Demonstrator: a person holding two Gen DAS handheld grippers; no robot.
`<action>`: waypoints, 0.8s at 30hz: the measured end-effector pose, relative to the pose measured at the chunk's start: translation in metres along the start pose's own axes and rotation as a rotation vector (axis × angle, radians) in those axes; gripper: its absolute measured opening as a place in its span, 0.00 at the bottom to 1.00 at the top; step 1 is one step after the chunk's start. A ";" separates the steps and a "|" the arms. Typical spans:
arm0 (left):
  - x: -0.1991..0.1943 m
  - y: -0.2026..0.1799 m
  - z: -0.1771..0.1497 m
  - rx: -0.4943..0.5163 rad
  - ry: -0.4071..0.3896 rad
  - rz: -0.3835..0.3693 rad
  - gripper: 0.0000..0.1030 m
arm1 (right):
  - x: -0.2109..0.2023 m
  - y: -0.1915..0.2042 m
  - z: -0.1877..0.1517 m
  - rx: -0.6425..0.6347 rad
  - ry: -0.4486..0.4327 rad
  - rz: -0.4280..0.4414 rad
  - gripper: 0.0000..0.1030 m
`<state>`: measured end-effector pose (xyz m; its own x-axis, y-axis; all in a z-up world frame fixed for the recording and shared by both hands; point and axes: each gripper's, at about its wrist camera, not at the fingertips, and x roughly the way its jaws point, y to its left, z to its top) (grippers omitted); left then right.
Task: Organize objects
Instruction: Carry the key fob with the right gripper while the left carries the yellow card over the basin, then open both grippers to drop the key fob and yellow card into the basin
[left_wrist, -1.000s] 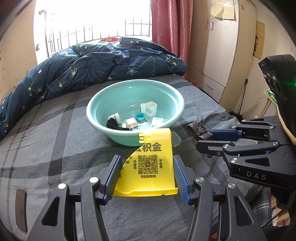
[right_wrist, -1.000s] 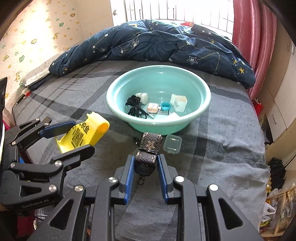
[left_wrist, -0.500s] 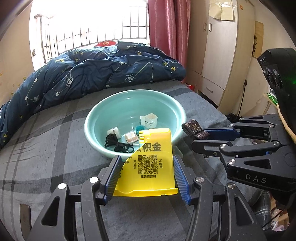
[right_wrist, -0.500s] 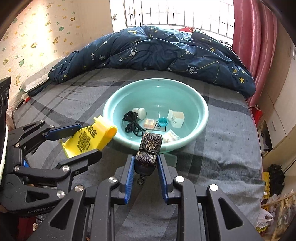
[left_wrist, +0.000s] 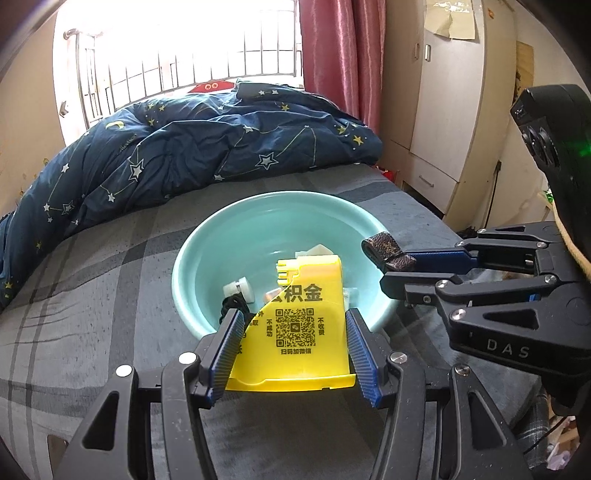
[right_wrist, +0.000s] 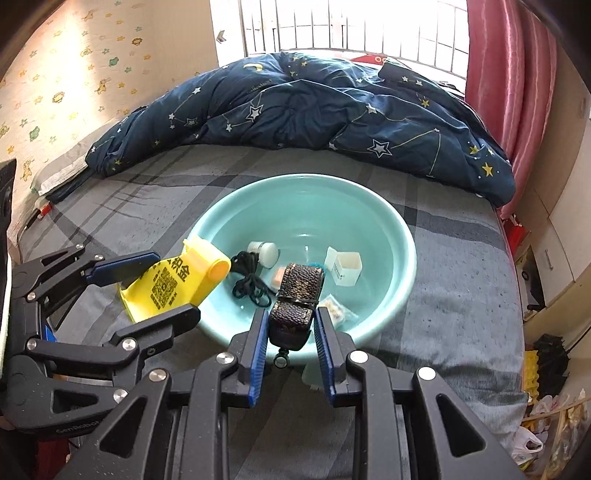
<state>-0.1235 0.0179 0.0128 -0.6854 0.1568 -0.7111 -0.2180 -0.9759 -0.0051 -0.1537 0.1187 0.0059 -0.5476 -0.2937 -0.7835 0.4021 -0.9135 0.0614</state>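
A teal basin (left_wrist: 192, 258) (right_wrist: 402, 229) sits on the grey plaid bed. My left gripper (left_wrist: 291, 325) is shut on a yellow plastic holder (left_wrist: 303, 325) (right_wrist: 177, 280) with a QR code, held over the basin's near rim. My right gripper (right_wrist: 290, 321) is shut on a brown patterned pouch (right_wrist: 299, 291) (left_wrist: 388, 251), held over the basin's near edge. Inside the basin lie a black cord (right_wrist: 251, 280), a white round cap (right_wrist: 264, 253), a white box (right_wrist: 345, 267) and a small packet (right_wrist: 338, 308).
A dark blue star-print duvet (right_wrist: 314, 110) is heaped at the far side of the bed. A wardrobe (left_wrist: 461, 110) and pink curtain (left_wrist: 332, 55) stand to the right. A small clear box (right_wrist: 308, 374) lies on the bed below the right gripper.
Both grippers have risen and moved forward, carrying the yellow holder and the pouch from over the bed to over the basin's near rim.
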 end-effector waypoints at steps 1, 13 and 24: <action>0.004 0.002 0.002 -0.001 0.004 0.000 0.59 | 0.003 -0.002 0.003 0.003 0.002 -0.001 0.25; 0.053 0.023 0.020 -0.016 0.042 -0.016 0.59 | 0.048 -0.020 0.025 0.015 0.041 0.002 0.25; 0.099 0.027 0.029 -0.011 0.095 -0.004 0.59 | 0.093 -0.035 0.040 0.029 0.081 0.010 0.25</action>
<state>-0.2172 0.0117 -0.0374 -0.6155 0.1460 -0.7745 -0.2124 -0.9771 -0.0154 -0.2479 0.1119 -0.0447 -0.4819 -0.2798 -0.8304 0.3850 -0.9189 0.0862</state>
